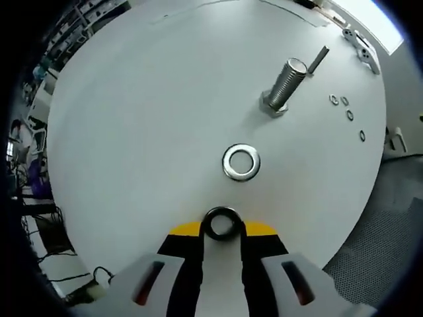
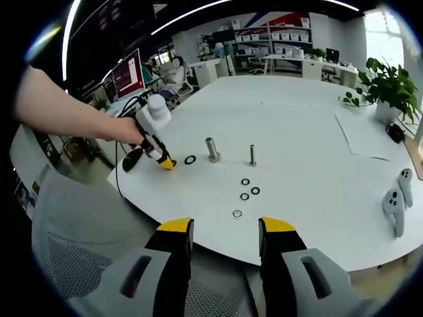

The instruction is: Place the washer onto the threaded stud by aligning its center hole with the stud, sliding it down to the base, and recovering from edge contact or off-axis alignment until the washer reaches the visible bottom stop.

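**Item: washer-on-stud station, white round tabletop**

- **Left hand-held gripper:** yellow-tipped jaws drawn together on a dark washer, pinched at its near edge so the ring stands out ahead of the tips. In the right gripper view the same tool sits low over the tabletop, held by a person's hand.
- **Threaded stud:** thick, upright on a hex base. It lies ahead of the left jaws and off to the right in the left gripper view, well apart from the held washer. Its long axis runs straight up from the tabletop, so the washer's hole likely has to be brought level above its top before it can go down.
- **Bright washer:** lies flat on the tabletop between the jaw tips and the stud, close to the likely path; a low sweep could knock it.
- **Right hand-held gripper:** jaws apart, holding nothing, hanging off the tabletop's near edge and much farther from the stud than the left one.
- **Other stock:** a thinner stud just beside the thick one; four small washers scattered near it; two white controllers at the far right; a potted plant behind.
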`<state>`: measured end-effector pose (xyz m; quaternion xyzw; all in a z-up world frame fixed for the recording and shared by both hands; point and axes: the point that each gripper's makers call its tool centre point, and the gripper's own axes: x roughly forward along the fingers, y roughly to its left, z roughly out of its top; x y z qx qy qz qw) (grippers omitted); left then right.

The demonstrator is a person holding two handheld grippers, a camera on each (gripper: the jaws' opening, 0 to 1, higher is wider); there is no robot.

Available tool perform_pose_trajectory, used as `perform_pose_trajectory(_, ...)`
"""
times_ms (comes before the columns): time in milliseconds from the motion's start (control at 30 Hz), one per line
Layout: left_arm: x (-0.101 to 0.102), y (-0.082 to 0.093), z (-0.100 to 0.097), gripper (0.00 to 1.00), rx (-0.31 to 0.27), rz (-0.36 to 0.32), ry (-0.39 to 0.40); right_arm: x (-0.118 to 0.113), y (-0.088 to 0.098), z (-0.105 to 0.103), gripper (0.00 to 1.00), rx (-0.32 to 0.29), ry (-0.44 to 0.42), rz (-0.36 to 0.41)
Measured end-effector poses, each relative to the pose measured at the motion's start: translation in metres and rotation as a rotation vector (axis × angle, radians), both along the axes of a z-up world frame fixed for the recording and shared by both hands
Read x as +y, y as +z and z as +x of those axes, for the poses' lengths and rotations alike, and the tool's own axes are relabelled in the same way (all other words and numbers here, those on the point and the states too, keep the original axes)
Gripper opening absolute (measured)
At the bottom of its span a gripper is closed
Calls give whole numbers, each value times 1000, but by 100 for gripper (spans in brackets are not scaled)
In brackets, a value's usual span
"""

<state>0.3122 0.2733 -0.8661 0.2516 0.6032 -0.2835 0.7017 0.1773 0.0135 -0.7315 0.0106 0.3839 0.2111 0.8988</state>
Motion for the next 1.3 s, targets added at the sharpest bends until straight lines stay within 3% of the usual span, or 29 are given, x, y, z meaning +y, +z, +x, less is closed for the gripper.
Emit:
perform_pose_trajectory(400,-13,18,12,18,-28,-30,-40,0,0,0,42,0,1,2)
perform_pose_trajectory(900,-76,68,43,18,-106,-143,-145,1,1,1,42,-3,4,6)
perform_pose_trajectory(1033,-92,77,48,18,-117,-165,-169,1,1,1,42,-3,3,8)
perform_pose_trajectory(1300,-115,77,51,19,-115,-169,-222,1,1,1,42,-6,0,12)
